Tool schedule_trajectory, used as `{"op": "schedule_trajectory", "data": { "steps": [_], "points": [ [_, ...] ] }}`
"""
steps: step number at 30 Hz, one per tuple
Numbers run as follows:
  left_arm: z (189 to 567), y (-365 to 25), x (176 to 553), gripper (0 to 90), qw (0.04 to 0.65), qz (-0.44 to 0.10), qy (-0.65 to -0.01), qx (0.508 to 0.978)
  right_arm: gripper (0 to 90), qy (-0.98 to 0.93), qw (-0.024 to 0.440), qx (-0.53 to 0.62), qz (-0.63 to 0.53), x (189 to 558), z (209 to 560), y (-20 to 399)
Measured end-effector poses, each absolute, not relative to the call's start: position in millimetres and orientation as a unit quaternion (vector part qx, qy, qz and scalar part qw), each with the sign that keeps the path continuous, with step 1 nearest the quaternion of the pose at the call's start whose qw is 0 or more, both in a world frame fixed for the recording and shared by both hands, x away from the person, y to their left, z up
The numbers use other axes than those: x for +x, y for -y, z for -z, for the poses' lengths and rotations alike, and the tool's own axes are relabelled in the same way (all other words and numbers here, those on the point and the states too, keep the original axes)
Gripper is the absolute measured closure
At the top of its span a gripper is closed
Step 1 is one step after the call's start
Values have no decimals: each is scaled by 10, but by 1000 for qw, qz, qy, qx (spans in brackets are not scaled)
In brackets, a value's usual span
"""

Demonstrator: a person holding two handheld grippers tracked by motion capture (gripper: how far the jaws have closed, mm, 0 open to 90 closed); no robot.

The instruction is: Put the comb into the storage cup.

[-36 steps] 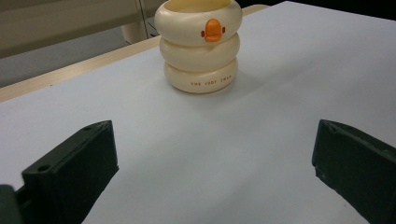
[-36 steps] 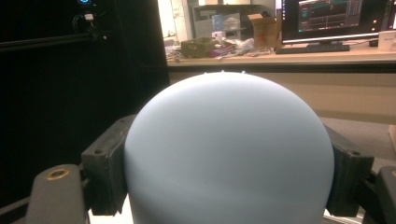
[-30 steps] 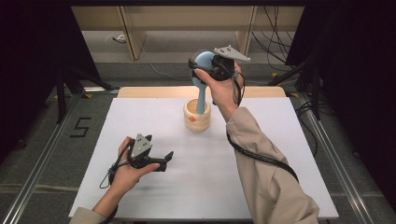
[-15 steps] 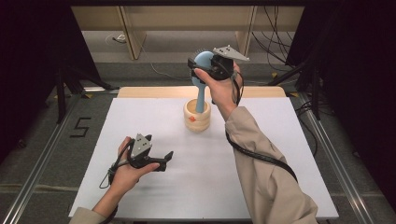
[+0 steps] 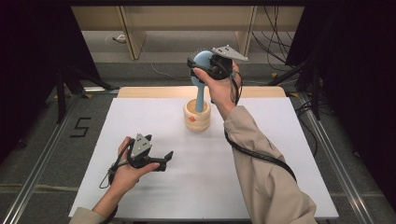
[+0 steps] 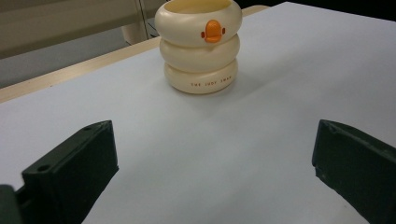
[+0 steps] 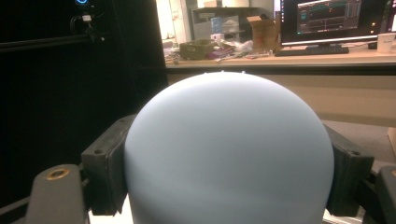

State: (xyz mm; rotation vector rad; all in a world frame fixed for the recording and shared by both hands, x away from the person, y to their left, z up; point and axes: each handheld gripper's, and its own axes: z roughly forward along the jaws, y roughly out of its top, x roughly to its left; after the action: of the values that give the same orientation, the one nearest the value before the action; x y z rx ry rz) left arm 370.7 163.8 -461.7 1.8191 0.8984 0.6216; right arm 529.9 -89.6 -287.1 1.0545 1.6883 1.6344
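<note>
A cream ringed holder point(image 5: 196, 115) with an orange duck bill stands at the back middle of the white table point(image 5: 140, 116). A light blue hairbrush point(image 5: 201, 81) stands upright with its handle down inside the holder. My right gripper point(image 5: 198, 63), held high, is shut on the brush's round head point(image 7: 229, 154), a jaw pressing on each side. At the front left my left gripper point(image 5: 167, 158) rests on the table, open, pointing toward the holder point(image 6: 198, 44); nothing lies between its jaws.
Beyond the table's wooden back edge point(image 5: 154, 91) the floor holds cables and wooden legs. Metal rails point(image 5: 42, 163) run along both sides. A desk with a monitor point(image 7: 334, 21) is far off in the right gripper view.
</note>
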Motion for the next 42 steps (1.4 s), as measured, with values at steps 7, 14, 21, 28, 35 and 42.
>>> {"op": "schedule_trajectory", "data": {
  "steps": [7, 14, 21, 28, 35, 42],
  "points": [
    [4619, -1637, 3709, 0, 488, -256, -370, 748, 206, -629, 281, 395, -608, 5312, 2872, 899],
    [4617, -1635, 3708, 0, 487, -256, -371, 748, 207, -628, 283, 396, -608, 5334, 2884, 899],
    [4622, -1635, 3709, 0, 487, -256, -371, 748, 207, -629, 284, 397, -605, 5350, 2902, 899],
    [4620, -1632, 3709, 0, 488, -256, -371, 748, 207, -627, 285, 399, -605, 5375, 2925, 906],
    [4617, -1633, 3710, 0, 489, -256, -370, 748, 206, -628, 285, 399, -604, 5382, 2940, 895],
    [4620, -1633, 3711, 0, 488, -255, -371, 748, 206, -629, 285, 398, -604, 5389, 2952, 886]
  ]
}}
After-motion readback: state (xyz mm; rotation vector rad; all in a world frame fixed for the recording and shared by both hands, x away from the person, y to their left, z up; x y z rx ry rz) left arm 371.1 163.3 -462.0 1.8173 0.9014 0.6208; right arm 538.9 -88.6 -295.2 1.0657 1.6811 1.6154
